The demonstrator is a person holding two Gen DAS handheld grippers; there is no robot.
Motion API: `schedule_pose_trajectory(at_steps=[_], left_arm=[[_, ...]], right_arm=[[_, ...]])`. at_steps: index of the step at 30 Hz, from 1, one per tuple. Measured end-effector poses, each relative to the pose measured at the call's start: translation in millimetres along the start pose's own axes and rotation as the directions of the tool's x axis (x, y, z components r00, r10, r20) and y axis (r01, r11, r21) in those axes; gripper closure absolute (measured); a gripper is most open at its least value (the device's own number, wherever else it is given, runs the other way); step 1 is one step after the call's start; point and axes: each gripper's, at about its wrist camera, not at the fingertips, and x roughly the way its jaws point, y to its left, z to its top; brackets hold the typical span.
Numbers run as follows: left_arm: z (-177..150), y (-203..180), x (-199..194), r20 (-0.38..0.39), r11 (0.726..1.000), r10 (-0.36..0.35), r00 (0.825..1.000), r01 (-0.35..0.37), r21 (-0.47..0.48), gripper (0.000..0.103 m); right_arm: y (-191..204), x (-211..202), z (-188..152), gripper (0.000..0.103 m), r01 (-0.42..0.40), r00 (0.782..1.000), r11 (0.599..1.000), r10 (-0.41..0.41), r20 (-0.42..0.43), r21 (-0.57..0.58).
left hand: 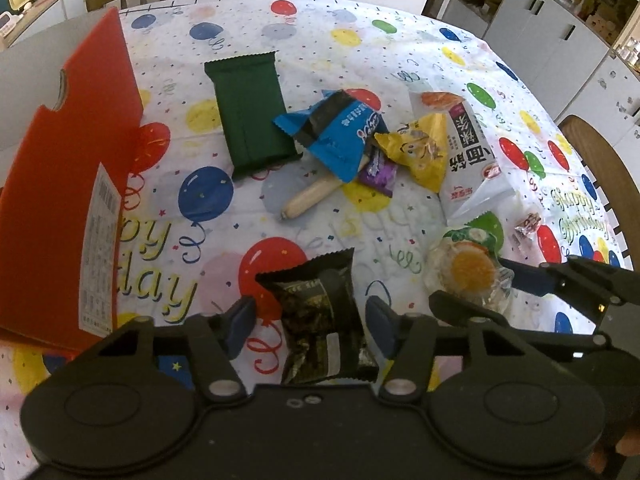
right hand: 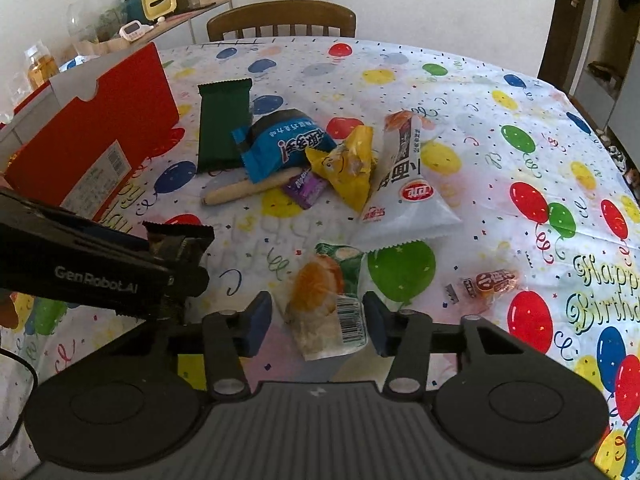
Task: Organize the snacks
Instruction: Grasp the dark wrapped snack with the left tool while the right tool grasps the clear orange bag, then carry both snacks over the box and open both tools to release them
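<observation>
The left gripper (left hand: 312,316) is shown with jaws apart on either side of a dark crinkled foil snack packet (left hand: 324,320), which lies on the balloon-patterned counter (left hand: 400,40). The right gripper (right hand: 316,318) is likewise shown with jaws apart, flanking a clear-wrapped pastry with an orange centre (right hand: 326,300). Beyond them, a flat dark green packet (left hand: 250,114), a blue wrapper (left hand: 340,132), a yellow pouch (left hand: 420,150) and a white sachet (left hand: 472,156) are clustered mid-counter. A red cardboard box (left hand: 68,184) is seen at the left.
</observation>
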Motion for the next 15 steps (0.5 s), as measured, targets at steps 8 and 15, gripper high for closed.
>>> schedule_pose_trajectory(at_steps=[8, 15], left_arm=[[-2.4, -4.7, -2.2, 0.01, 0.999, -0.002, 1.0, 0.002, 0.041, 0.067], [-3.0, -0.2, -4.1, 0.002, 1.0, -0.005, 1.0, 0.005, 0.029, 0.067]], right_arm=[[-3.8, -4.4, 0.4, 0.066, 0.0, 1.0, 0.999, 0.0, 0.009, 0.045], [-1.1, -10.0, 0.2, 0.067, 0.007, 1.0, 0.998, -0.008, 0.009, 0.055]])
